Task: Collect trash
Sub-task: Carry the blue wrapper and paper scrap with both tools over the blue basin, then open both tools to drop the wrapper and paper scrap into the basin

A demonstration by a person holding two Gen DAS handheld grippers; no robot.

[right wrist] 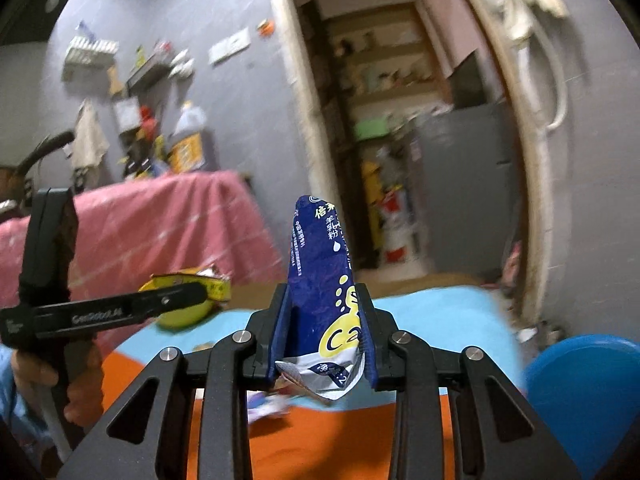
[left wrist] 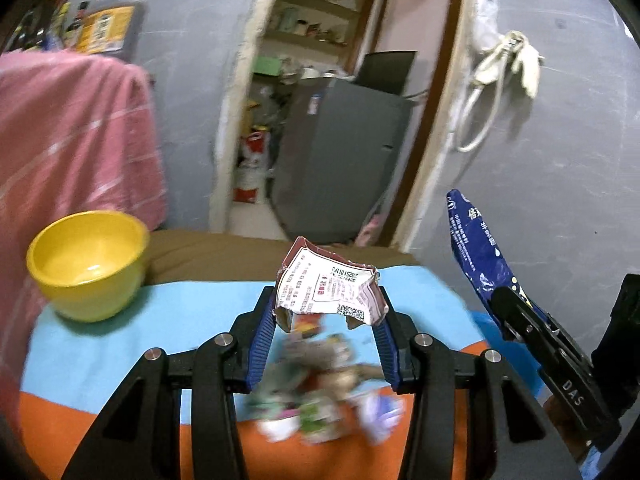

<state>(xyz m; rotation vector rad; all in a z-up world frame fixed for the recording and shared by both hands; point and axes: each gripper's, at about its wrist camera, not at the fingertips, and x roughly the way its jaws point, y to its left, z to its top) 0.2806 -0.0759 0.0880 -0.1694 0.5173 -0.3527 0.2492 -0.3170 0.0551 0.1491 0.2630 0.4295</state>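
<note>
Below left gripper (left wrist: 326, 312) pinching torn wrapper (left wrist: 328, 290), trash pile (left wrist: 324, 396) blurred; right gripper (right wrist: 324, 320) pinching blue sachet (right wrist: 324, 276).

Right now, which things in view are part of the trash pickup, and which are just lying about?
Job:
- crumpled red-and-white wrapper, in the left hand-held gripper
- blue milk-powder packet, in the right hand-held gripper
- loose wrappers on the table

Lying about:
- yellow bowl
- pink cloth
- oil bottle

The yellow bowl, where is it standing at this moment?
In the left wrist view the yellow bowl stands at the left on the light blue cloth, below the pink cloth and left of the left tongs.
</note>
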